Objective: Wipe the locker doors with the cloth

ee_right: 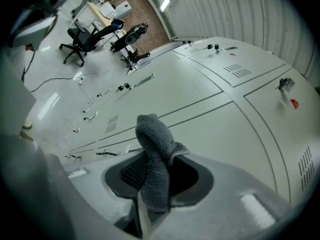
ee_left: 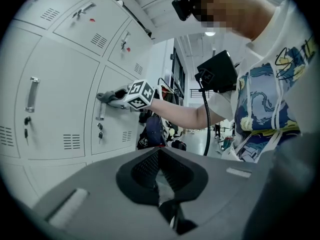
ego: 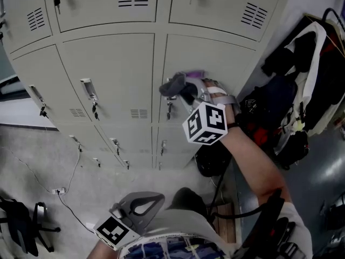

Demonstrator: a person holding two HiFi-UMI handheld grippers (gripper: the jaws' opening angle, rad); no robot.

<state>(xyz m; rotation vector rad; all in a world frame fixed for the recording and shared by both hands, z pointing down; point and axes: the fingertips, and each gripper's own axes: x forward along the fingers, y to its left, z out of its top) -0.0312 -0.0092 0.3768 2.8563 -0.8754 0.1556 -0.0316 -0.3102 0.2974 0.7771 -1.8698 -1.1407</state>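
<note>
Here, in the head view, a bank of beige lockers (ego: 108, 74) fills the upper frame. The right gripper (ego: 186, 90) is raised to the right-hand middle locker door (ego: 215, 58), and the grey cloth (ego: 171, 85) bunched at its tip sits against the door's left edge, just above the lock with its hanging key (ego: 168, 112). The left gripper (ego: 141, 205) hangs low near the person's body, well apart from the lockers. Dark bags and clothing (ego: 296, 90) are piled to the right of the lockers, and a thin cable (ego: 64, 190) trails over the floor at the lower left.

In the left gripper view, the jaws are together with nothing between them. Beyond them the person's outstretched right arm (ee_left: 185, 116) reaches to the locker door, at the level of its handle.

In the right gripper view, the jaws are clamped on the cloth, which stands up from between them in a folded grey tuft in front of the pale door surface. Farther off along the floor stand a black office chair (ee_right: 85, 41) and other dark equipment.
</note>
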